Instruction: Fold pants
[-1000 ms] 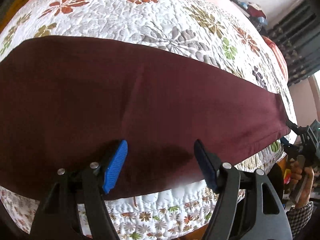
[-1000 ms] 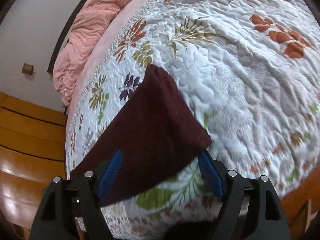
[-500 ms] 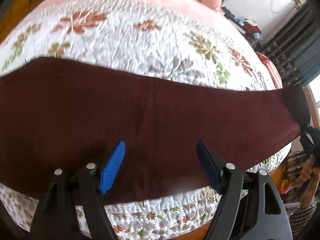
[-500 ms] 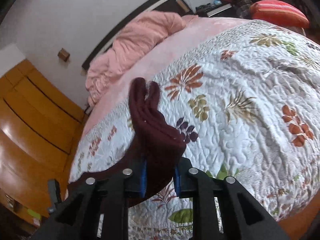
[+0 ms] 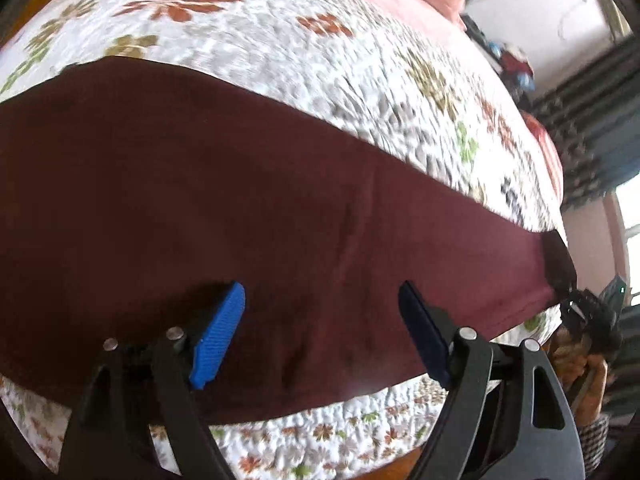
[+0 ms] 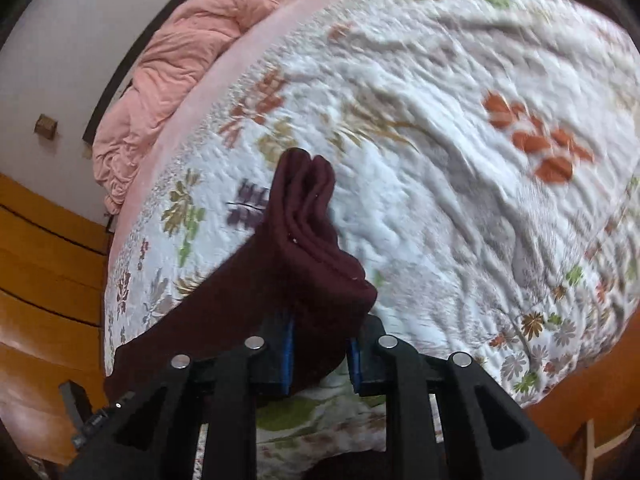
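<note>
The dark maroon pants (image 5: 240, 208) lie stretched as a long band across the floral quilt (image 5: 280, 52). My left gripper (image 5: 320, 332) is open, its blue pads apart just above the near edge of the pants' wide part. My right gripper (image 6: 320, 352) is shut on the bunched leg end of the pants (image 6: 312, 240), which stands up in folds between the pads, lifted off the quilt (image 6: 460, 160). The right gripper also shows in the left wrist view (image 5: 584, 308) at the far right end of the pants.
A crumpled pink blanket (image 6: 180, 80) lies at the head of the bed. Orange wooden panelling (image 6: 44, 280) runs along the left side. A red striped cushion (image 5: 544, 152) and dark curtains (image 5: 592, 128) are at the far right.
The right gripper closed on the leg end a second ago and has lifted it. The left gripper stayed open and hovers over the pants; the view shifted slightly.
</note>
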`<action>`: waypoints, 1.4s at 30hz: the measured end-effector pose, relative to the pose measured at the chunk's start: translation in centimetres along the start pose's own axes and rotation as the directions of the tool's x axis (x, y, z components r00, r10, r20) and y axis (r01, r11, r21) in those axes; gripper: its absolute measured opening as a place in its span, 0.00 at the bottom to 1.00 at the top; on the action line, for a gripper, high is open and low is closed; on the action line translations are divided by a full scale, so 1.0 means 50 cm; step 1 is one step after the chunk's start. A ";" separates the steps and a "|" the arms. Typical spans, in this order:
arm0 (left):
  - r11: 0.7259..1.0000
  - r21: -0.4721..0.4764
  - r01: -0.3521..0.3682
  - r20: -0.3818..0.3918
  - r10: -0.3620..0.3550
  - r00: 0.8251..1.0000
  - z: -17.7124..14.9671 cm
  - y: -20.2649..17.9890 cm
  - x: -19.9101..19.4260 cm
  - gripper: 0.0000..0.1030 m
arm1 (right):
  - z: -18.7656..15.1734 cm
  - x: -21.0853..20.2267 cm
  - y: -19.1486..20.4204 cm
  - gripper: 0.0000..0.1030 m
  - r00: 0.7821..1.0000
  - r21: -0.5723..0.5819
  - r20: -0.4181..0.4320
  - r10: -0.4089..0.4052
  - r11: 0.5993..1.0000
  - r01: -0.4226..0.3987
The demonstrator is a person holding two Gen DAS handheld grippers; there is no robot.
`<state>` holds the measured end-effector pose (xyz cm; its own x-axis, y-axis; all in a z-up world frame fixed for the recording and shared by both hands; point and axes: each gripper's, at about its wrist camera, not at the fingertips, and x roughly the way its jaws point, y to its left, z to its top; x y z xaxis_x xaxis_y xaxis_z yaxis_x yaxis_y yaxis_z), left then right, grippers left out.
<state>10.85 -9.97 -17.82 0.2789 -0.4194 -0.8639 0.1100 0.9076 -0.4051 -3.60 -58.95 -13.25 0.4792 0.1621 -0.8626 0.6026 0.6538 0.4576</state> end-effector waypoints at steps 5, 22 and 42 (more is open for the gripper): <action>1.000 -0.010 -0.023 0.058 0.024 0.998 -0.003 0.037 -0.064 0.82 | 0.002 -0.053 0.140 0.21 0.999 -0.145 0.053 0.010 0.989 -0.002; 0.981 -0.179 -0.078 0.165 0.108 0.980 -0.001 0.221 -0.190 0.82 | -0.158 0.052 0.604 0.21 0.988 -0.531 -0.108 0.113 0.833 -0.154; 0.940 -0.333 -0.080 0.210 0.156 0.965 -0.020 0.352 -0.260 0.82 | -0.423 0.234 0.773 0.21 0.935 -0.686 -0.353 0.044 0.667 -0.290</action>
<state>8.23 11.43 -14.03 0.4866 -0.2590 -0.8343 -0.2362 0.8804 -0.4111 11.82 -16.15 -10.20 0.2491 0.4408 -0.8624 -0.1750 0.8962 0.4076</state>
